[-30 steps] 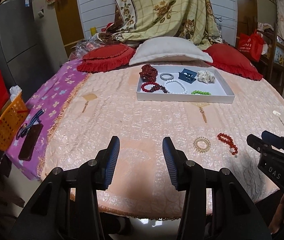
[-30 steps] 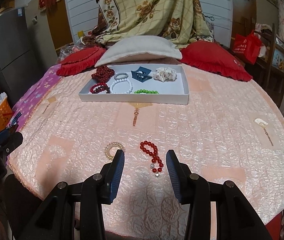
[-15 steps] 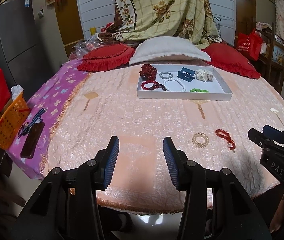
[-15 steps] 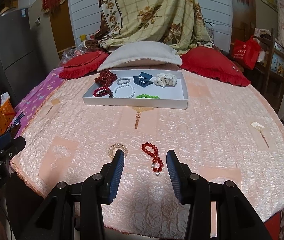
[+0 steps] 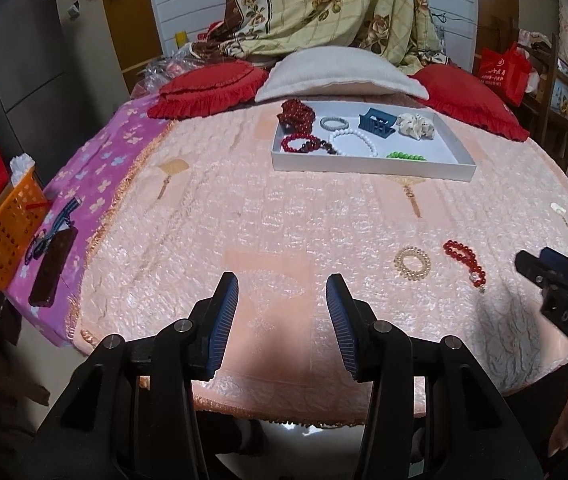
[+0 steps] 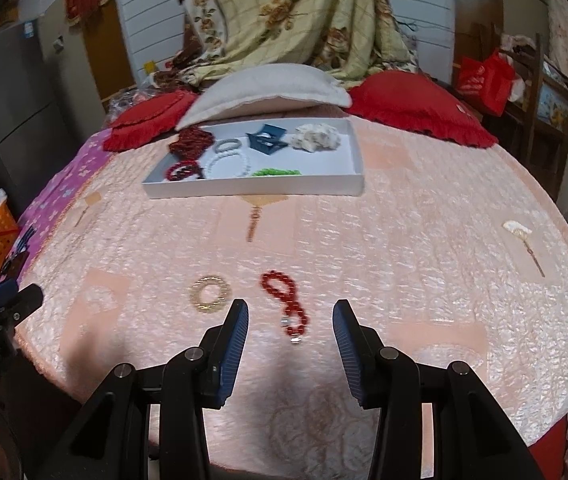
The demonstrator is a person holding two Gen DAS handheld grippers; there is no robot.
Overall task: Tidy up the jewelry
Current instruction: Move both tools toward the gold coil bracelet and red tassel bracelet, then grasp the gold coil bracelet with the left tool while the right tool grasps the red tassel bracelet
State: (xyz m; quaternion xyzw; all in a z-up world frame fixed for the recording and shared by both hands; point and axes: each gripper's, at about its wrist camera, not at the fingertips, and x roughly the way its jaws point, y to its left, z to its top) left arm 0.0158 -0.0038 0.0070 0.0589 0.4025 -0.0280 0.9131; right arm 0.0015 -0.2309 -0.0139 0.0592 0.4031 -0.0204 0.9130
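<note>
A red bead bracelet [image 6: 286, 303] and a gold ring bracelet [image 6: 209, 294] lie loose on the pink quilted bedcover. They also show in the left wrist view, red bracelet [image 5: 465, 259] and gold bracelet [image 5: 413, 263]. A white tray [image 5: 372, 168] at the back holds several bracelets, a blue hair clip and a white scrunchie; it shows too in the right wrist view [image 6: 252, 190]. My right gripper [image 6: 290, 330] is open, empty, just in front of the red bracelet. My left gripper [image 5: 282, 306] is open, empty, over the cover's near edge, left of both.
Red cushions [image 5: 208, 90] and a white pillow [image 5: 340, 74] lie behind the tray. An orange basket [image 5: 4, 232] and a dark phone [image 5: 52, 268] are at the left. A small white hairpin [image 6: 520, 232] lies at the right.
Both grippers have drawn back and the view has widened a little. The right gripper's jaws have opened wider around the red bracelet's line. Nothing on the bed has moved.
</note>
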